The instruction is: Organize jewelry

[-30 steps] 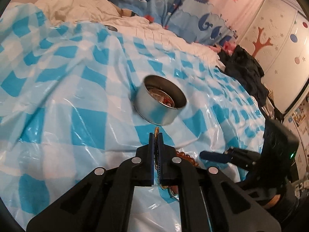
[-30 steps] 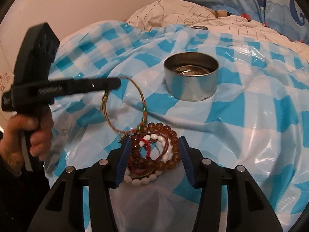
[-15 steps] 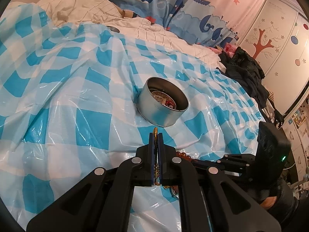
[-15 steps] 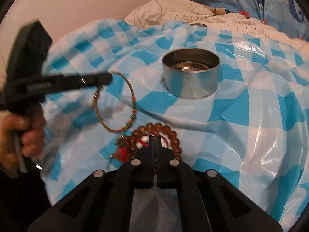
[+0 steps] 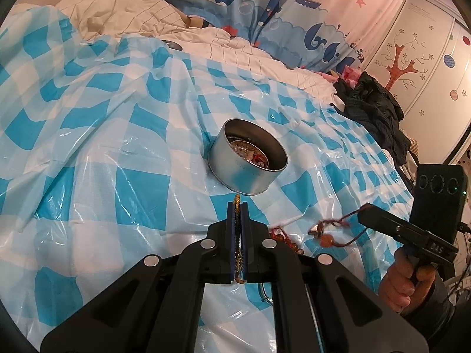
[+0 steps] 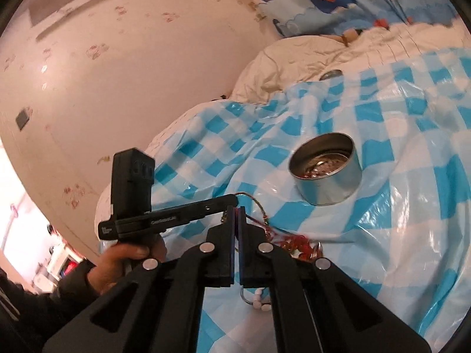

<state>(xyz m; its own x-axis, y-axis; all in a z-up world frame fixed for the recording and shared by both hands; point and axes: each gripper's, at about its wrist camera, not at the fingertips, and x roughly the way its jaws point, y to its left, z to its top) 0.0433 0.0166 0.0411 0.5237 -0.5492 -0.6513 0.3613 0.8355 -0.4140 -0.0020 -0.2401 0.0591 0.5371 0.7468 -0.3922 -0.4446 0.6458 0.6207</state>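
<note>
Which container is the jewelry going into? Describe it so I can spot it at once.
Look at the blue-and-white checked plastic sheet spread over the bed. Near its middle stands a round metal tin, lid off, with jewelry already lying inside. It is the only container on the sheet; the loose beaded bracelets lie nearer the claws.

Tin [image 5: 247,161] on checkered sheet [image 5: 88,158]
</note>
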